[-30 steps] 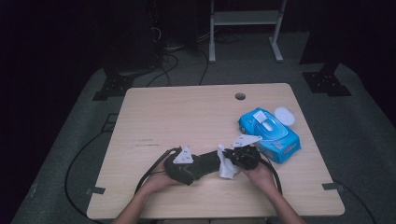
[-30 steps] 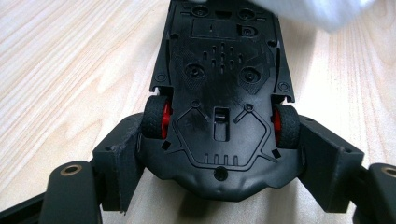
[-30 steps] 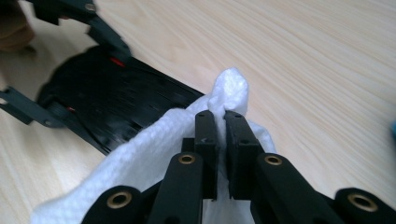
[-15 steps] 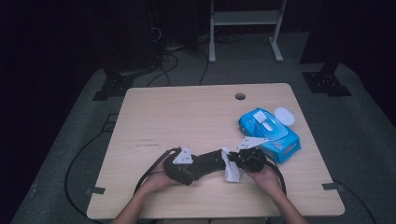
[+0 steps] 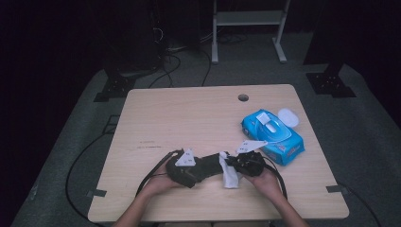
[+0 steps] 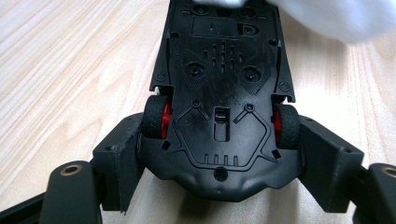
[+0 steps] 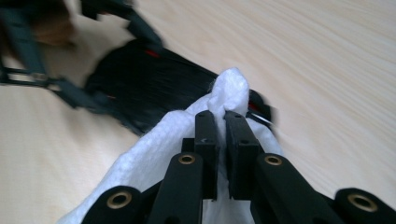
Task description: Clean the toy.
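The room is dark, and the wooden table (image 5: pixel 189 118) is bright in the middle of it. Near the front edge, the left gripper (image 6: pixel 219 154) holds a black toy car (image 6: pixel 224 93) upside down. Its jaws squeeze the car at the red wheels. The right gripper (image 7: pixel 222 116) is pinched tight on a white wipe (image 7: pixel 229 86), and the wipe touches the far end of the car.

What could go wrong? The jaws press on round wheels, so I think a hard rub could make the car slip or twist out. The wipe sticks out only a little past the jaws, so the hard tips might scratch the car. The wipe could also pull free if it snags.

The grippers work close to the front edge, so a dropped car might roll off. The blue wipe pack (image 5: pixel 272 135) sits just beside the right hand with its lid open. A wide swing could bump it. The left and back of the table have lots of free room.
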Demonstrator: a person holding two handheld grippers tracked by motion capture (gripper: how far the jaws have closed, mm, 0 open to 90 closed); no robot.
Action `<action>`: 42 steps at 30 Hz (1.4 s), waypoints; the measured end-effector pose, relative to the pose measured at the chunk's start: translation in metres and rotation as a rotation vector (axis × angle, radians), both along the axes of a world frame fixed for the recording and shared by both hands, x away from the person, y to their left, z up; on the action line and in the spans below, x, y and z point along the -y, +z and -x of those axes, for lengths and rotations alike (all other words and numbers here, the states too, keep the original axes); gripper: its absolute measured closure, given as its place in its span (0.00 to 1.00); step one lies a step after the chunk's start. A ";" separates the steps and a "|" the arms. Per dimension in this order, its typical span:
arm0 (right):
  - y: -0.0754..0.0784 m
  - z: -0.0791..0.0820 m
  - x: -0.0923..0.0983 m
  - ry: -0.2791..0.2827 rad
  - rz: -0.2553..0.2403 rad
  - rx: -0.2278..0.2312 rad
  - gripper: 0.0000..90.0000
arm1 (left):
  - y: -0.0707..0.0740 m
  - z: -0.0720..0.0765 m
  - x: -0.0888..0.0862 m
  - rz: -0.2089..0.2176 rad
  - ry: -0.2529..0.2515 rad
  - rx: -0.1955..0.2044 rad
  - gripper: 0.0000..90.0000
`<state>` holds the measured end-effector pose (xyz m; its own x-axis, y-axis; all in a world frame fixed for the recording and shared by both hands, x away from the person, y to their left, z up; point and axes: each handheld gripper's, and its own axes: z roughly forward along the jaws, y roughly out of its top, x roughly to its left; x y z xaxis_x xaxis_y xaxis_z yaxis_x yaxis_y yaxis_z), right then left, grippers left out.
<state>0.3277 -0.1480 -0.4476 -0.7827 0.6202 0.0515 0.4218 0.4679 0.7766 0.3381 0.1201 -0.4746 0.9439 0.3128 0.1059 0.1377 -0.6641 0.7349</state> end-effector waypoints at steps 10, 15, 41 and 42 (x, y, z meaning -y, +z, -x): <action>0.005 -0.011 -0.019 0.001 0.052 0.031 0.93 | 0.000 0.001 0.004 -0.004 -0.007 0.007 0.27; 0.006 -0.018 -0.044 0.038 0.065 0.048 0.93 | 0.000 0.001 0.002 -0.003 -0.009 0.002 0.27; 0.004 0.011 0.004 0.031 0.071 -0.003 0.94 | 0.000 0.000 0.002 -0.004 -0.015 0.001 0.27; 0.004 0.011 -0.002 0.047 0.071 -0.002 0.94 | 0.000 0.001 0.003 -0.005 -0.014 0.003 0.27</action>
